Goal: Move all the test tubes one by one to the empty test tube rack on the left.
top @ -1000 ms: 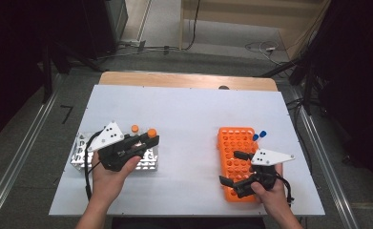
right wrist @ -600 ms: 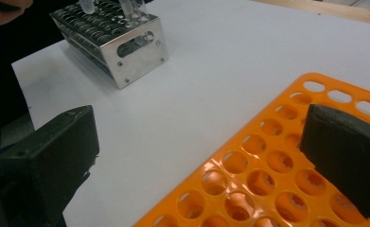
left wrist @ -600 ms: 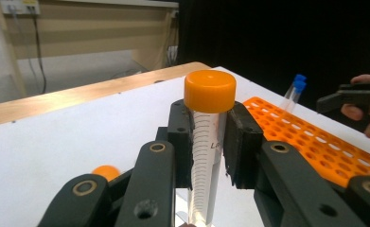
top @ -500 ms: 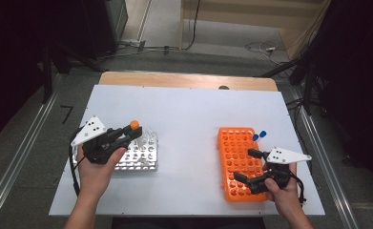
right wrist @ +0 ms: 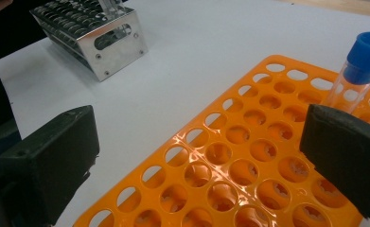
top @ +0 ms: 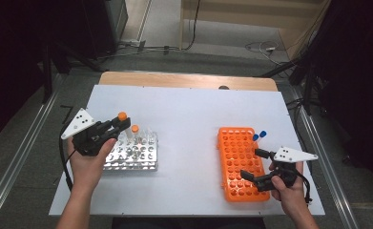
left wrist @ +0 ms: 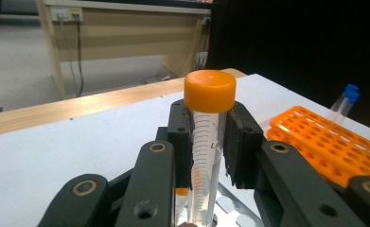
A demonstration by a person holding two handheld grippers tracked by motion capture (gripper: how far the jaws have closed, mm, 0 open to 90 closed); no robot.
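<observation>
White tabletop [top: 189, 119] with a wooden strip along the far edge, grey floor and dark surroundings beyond. Near the left edge, a metal rack [top: 132, 153] holding an orange-capped tube [top: 135, 133] (others clear, hard to count). Near the right edge, an orange rack [top: 239, 162], two blue-capped tubes [top: 259, 137] at its far right corner. Left gripper [left wrist: 210, 137] clamped on an orange-capped tube [left wrist: 206, 142] above the metal rack. Right gripper [right wrist: 197, 165] spread wide over the orange rack, nothing between.

A white table [top: 193, 119] with a wooden strip along its far edge carries two racks. A metal tube rack [top: 131, 155] stands on the left part of the surface. An orange perforated rack [top: 236, 162] lies on the right part, well apart from it.
</observation>
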